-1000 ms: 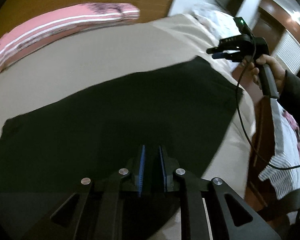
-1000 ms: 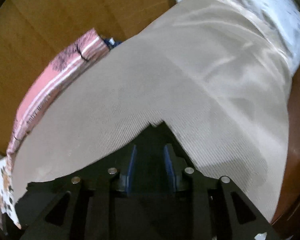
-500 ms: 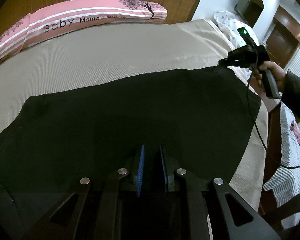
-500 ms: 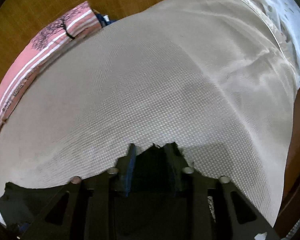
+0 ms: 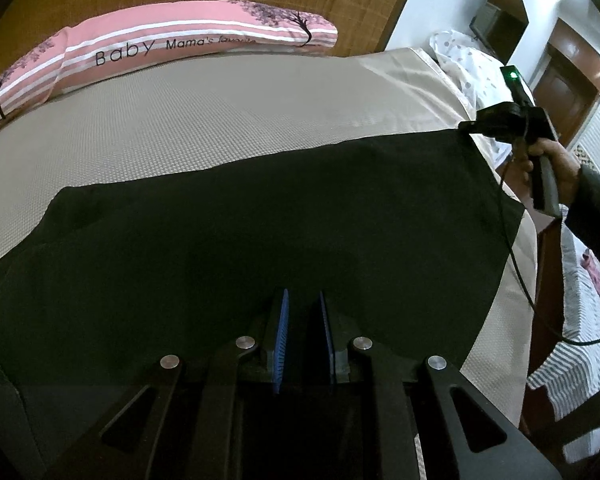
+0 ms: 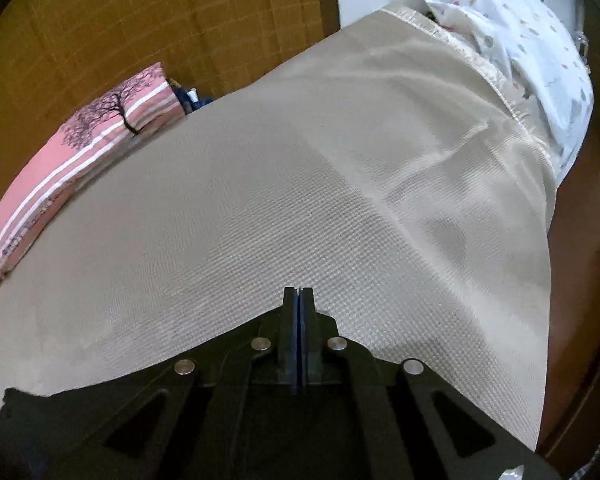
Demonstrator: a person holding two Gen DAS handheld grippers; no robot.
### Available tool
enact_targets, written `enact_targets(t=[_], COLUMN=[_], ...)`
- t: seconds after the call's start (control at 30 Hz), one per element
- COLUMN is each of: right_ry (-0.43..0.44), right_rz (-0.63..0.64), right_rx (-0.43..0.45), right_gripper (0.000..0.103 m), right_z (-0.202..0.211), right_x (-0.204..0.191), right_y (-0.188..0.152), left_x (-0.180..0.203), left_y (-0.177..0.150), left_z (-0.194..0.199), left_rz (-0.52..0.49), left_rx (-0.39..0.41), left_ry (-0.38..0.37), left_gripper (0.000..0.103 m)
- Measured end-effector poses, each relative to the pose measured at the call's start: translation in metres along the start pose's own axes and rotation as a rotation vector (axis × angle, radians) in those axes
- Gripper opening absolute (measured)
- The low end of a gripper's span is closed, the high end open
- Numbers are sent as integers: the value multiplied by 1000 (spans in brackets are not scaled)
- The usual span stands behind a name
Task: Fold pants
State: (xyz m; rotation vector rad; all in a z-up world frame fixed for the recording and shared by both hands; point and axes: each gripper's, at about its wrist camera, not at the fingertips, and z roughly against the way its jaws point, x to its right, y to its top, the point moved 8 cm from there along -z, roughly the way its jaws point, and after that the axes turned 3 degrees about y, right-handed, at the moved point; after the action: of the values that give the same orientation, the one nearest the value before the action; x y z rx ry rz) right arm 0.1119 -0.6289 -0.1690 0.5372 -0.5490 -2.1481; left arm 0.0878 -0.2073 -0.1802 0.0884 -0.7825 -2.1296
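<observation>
From the left wrist view, the black pants (image 5: 260, 240) lie spread flat across the near half of the beige bed cover (image 5: 220, 120). The left gripper (image 5: 303, 320) hangs low over the near edge of the cloth, its blue pads parted with dark fabric showing in the gap; whether it pinches the cloth I cannot tell. At the far right corner of the pants sits the right gripper (image 5: 466, 126). A pink pillow (image 5: 160, 48) lies along the far side.

From the right wrist view, the right gripper (image 6: 298, 300) is clenched, pads pressed together, over the bed cover (image 6: 300, 200), with the pants' edge (image 6: 28, 408) at near left.
</observation>
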Motion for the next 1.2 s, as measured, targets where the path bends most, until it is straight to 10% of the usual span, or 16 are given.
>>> enact_targets(t=[0.23,0.43,0.87,1.2], right_ry=[-75,-26,100,62], right_rz=[-23,-40,-49,-191], right_rx=[-35,-7,-41,-34], right_gripper=[1,30,31,29], right_z=[-34,-7,48,68], right_x=[3,2,-1,54], right_y=[-7,-8,-96,-126], left_x=[-2,-24,-163,-172], left_y=[1,10,-21,-54], left_z=[1,18,99,108], left_rz=[21,91,316,335], left_rx=[-1,29,116,96], left_ry=[-23,42,261,303], left_gripper=[17,39,42,42])
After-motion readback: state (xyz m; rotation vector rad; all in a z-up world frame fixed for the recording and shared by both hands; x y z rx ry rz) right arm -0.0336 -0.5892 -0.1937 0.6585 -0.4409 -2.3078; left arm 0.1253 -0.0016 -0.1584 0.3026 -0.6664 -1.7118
